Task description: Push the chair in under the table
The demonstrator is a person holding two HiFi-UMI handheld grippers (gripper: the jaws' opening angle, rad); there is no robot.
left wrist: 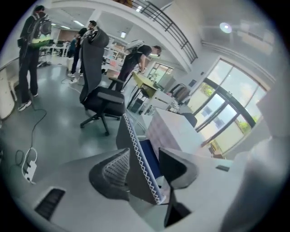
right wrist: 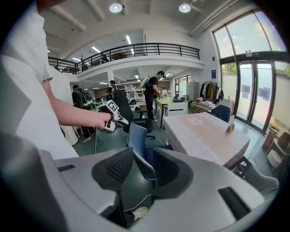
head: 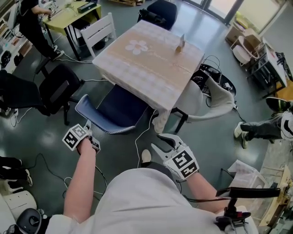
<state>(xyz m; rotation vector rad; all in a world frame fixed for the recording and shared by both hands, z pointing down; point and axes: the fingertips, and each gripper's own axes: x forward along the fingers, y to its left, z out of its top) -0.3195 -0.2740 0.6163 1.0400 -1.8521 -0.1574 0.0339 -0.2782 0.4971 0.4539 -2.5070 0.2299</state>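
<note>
The blue chair (head: 116, 112) stands at the near side of the cloth-covered table (head: 151, 64), its seat partly under the tabletop and its backrest toward me. My left gripper (head: 87, 125) hangs at the left end of the backrest. In the left gripper view the left gripper (left wrist: 142, 156) is open, with the backrest's stitched edge (left wrist: 136, 149) in the gap and no pad pressing on it. My right gripper (head: 157, 141) is open and holds nothing, off to the right of the chair, above the floor. In the right gripper view the chair (right wrist: 137, 140) shows beyond the right gripper (right wrist: 142, 156).
A black office chair (head: 59, 87) stands left of the blue chair. A white chair (head: 98, 29) and a dark blue chair (head: 162, 11) sit at the table's far sides, a draped pale chair (head: 206, 98) at its right. Cables cross the floor. A person's legs (head: 256, 128) reach in from the right.
</note>
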